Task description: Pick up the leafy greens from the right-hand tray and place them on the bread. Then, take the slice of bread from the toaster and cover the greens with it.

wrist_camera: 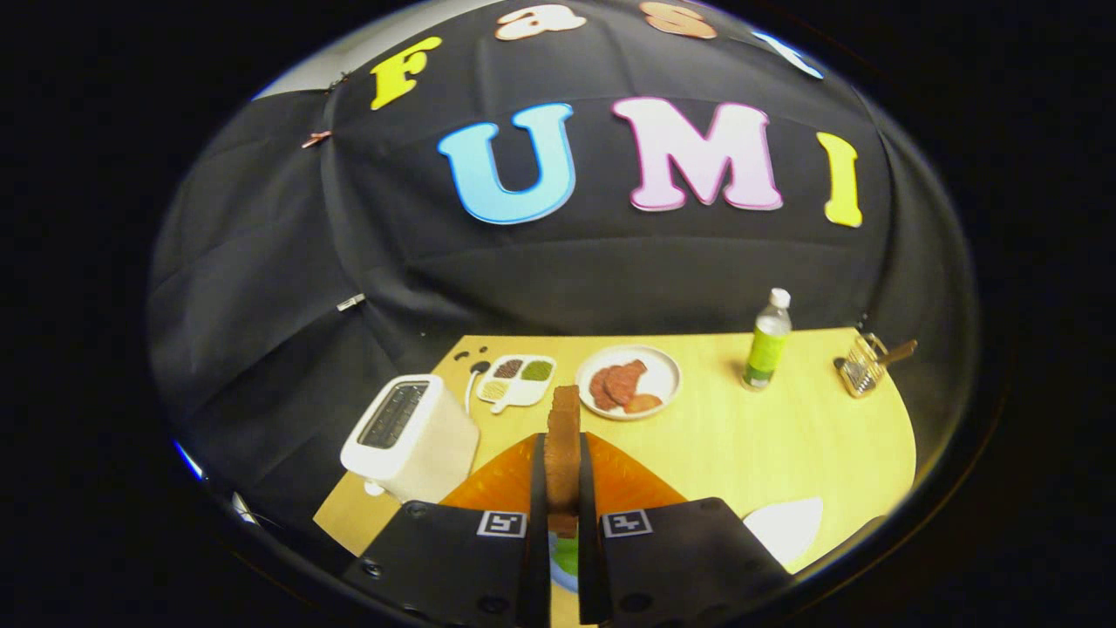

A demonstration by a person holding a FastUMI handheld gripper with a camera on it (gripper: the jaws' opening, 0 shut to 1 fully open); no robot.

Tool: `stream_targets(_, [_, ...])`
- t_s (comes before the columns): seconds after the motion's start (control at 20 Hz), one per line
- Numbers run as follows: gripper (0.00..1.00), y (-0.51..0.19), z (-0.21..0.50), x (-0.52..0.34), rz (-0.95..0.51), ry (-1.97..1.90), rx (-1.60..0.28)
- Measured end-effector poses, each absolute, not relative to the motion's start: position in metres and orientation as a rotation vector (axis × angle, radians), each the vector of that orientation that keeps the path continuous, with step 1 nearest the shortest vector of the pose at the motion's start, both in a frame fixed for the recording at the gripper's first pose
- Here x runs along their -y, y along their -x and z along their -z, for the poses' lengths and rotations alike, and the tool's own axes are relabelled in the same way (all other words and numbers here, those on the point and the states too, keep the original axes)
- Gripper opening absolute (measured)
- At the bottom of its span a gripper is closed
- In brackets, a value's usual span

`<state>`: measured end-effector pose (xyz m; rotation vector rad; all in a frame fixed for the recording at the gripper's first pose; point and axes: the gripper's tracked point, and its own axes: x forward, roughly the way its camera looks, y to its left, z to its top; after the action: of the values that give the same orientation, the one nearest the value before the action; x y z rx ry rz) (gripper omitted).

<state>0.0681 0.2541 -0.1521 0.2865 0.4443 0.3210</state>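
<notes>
Toaster (410,436): near left, slot vacant. Gripper (562,515): clenched on bread slice (563,449), held edge-on, long axis upright. Leafy greens (567,554): directly beneath, glimpsed between the fingers; slice apparently must tip flat. Orange mat (628,480): underneath.

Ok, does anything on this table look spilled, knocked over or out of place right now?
Nothing stands out. The gripper is shut on the bread slice, held on edge over the orange mat. The toaster, bottle and plate of sliced meat all sit upright and tidy on the table.
</notes>
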Motion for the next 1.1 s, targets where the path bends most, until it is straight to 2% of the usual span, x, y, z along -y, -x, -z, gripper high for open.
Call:
stream_targets(0.45, [0.17,-0.053,0.254,-0.268,-0.253,-0.517,-0.563])
stream_targets(0.85, [0.18,-0.056,0.31,-0.239,-0.143,-0.466,-0.644])
stream_targets(0.9, [0.23,-0.054,0.314,-0.231,-0.134,-0.464,-0.66])
stream_targets(0.95, [0.23,-0.051,0.321,-0.225,-0.115,-0.456,-0.68])
stream_targets(1.1, [0.37,-0.044,0.34,-0.209,-0.082,-0.431,-0.742])
